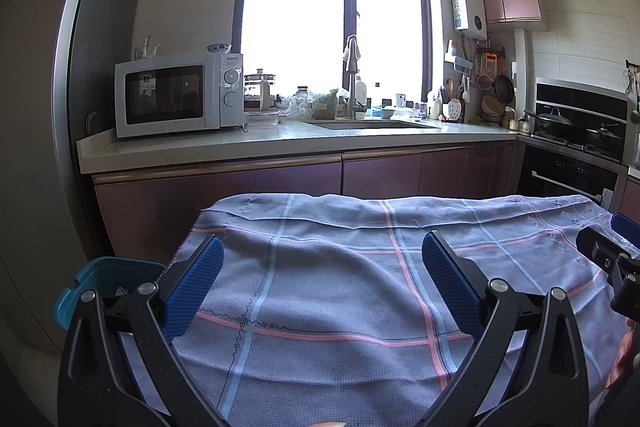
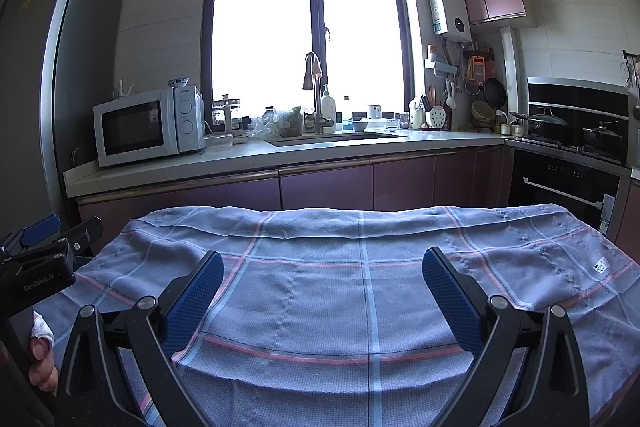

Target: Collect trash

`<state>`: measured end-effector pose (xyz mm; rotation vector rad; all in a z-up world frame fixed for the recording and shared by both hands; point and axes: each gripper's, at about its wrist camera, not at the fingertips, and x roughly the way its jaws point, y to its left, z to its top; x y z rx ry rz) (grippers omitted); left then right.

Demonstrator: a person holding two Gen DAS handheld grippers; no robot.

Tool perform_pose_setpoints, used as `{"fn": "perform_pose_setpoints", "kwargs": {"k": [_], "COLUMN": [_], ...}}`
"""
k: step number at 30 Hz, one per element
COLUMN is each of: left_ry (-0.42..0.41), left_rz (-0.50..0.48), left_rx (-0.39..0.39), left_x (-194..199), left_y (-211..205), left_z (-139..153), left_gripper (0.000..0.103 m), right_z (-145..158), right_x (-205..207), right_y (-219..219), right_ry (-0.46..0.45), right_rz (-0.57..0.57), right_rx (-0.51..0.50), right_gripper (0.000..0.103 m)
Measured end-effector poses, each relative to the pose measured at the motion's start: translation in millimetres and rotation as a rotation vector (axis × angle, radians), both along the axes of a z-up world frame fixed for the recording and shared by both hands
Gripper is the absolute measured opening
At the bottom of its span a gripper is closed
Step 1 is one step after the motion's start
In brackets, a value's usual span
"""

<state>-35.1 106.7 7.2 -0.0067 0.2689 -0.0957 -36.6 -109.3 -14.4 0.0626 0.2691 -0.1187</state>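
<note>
A table covered by a blue-grey checked cloth [image 1: 340, 267] fills the lower half of both views [image 2: 360, 287]. No trash shows on the cloth. A teal bin [image 1: 108, 271] stands at the table's left edge, just left of my left gripper. My left gripper [image 1: 322, 253] is open and empty above the cloth. My right gripper [image 2: 322, 267] is open and empty above the cloth. The right gripper also shows at the right edge of the left wrist view [image 1: 612, 247], and the left gripper at the left edge of the right wrist view [image 2: 52, 231].
A kitchen counter [image 1: 280, 143] runs behind the table with a white microwave [image 1: 176, 95], a sink and tap [image 1: 352, 83], and clutter under the window. A stove with pots [image 1: 576, 131] and an oven stand at the right. A dark fridge side [image 2: 80, 67] is at the left.
</note>
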Motion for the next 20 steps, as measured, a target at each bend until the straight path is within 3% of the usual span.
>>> {"fn": "perform_pose_setpoints", "kwargs": {"k": [11,15,20], "left_ry": [0.047,0.187,0.42], "left_rz": [0.008,-0.025,-0.072], "left_rx": [0.014,0.026,0.035], "left_x": [12,41,102], "left_y": [-4,-9,-15], "left_z": [-2,-10,-30], "left_gripper": [0.097,0.097,0.097], "right_z": [0,-1,-19], "right_x": [3,19,60], "right_y": [-11,-34,-108], "right_ry": [0.016,0.096,0.342], "right_rz": [-0.004,-0.017,-0.117], "right_rx": [0.009,0.026,0.067], "right_gripper": [0.096,0.096,0.096]}}
